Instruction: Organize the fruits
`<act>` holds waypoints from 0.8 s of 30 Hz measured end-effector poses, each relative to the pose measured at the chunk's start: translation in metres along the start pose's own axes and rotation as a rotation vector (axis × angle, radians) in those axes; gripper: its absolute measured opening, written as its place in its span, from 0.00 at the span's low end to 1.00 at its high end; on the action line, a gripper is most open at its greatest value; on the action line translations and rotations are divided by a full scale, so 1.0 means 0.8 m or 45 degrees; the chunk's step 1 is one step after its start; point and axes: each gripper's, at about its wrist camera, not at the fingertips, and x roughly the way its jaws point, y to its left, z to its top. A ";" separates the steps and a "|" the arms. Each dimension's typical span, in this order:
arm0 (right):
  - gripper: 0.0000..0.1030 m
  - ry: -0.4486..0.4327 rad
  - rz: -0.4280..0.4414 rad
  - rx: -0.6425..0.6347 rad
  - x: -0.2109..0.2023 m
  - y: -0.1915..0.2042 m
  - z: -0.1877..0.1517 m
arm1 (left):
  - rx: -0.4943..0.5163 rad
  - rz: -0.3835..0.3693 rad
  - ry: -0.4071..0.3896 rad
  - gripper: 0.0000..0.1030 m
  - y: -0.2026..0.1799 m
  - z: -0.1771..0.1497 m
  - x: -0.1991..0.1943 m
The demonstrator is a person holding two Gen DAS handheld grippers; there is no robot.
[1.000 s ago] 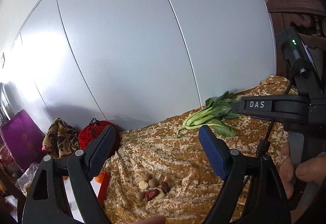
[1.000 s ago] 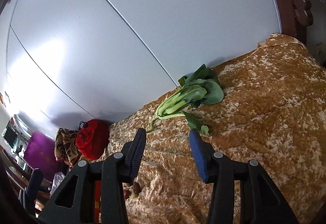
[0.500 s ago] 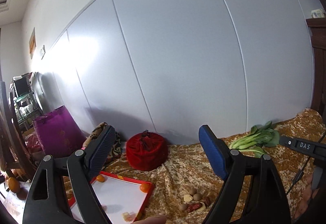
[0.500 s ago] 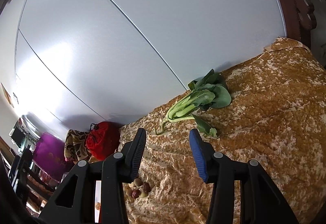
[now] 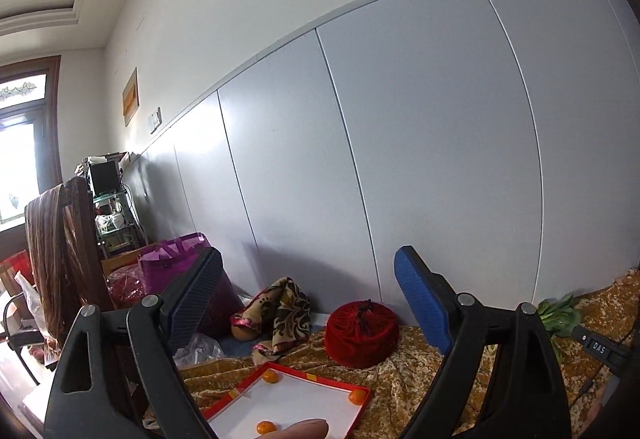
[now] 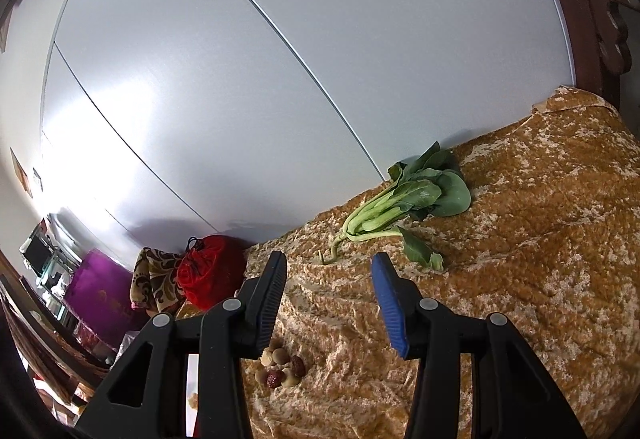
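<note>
Two tools, both with jaws apart and holding nothing. My left tool (image 5: 308, 303) hangs above a red-rimmed tray (image 5: 320, 379) with three oranges (image 5: 271, 376) on it. My right tool (image 6: 330, 295) faces greens (image 6: 404, 205), with dried fruits (image 6: 280, 365) heaped just beside the tray. I judge the small fruits could scatter or sink into the rumpled cloth (image 6: 540, 259) if pinched carelessly.

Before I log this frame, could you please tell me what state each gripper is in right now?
Left gripper: open, holding nothing.
Right gripper: open, holding nothing.
</note>
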 end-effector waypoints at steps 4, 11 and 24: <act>0.45 -0.010 -0.011 -0.003 0.000 0.000 -0.001 | -0.009 -0.007 -0.009 0.86 0.004 -0.001 -0.005; 0.45 -0.004 -0.016 -0.012 0.007 0.003 -0.003 | -0.019 -0.003 0.002 0.86 0.009 -0.005 0.002; 0.45 0.023 -0.037 -0.049 0.021 0.008 -0.007 | 0.035 -0.080 0.075 0.94 -0.006 -0.035 0.037</act>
